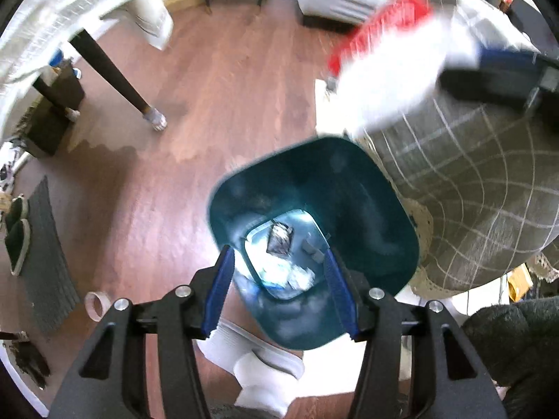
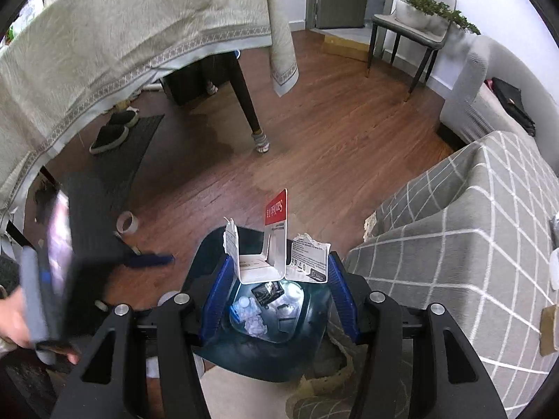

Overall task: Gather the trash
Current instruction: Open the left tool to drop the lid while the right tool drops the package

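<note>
A teal trash bin (image 1: 353, 206) stands on the wood floor and holds crumpled paper and a dark wrapper (image 1: 279, 241). My left gripper (image 1: 279, 262) is open and empty right above the bin's mouth. In the right wrist view my right gripper (image 2: 277, 269) holds a torn red-and-white card package (image 2: 276, 241) between its blue pads (image 2: 218, 293), over the same bin (image 2: 244, 345). The package shows blurred at the upper right of the left wrist view (image 1: 384, 70). The left gripper shows blurred at the left of the right wrist view.
A grey checked sofa (image 2: 454, 244) is to the right of the bin. A table with a pale cloth (image 2: 122, 42) and dark leg (image 2: 248, 104) stands behind. A tape roll (image 2: 126, 222), dark mat (image 2: 115, 164) and shoes (image 2: 111, 132) lie on the floor at left.
</note>
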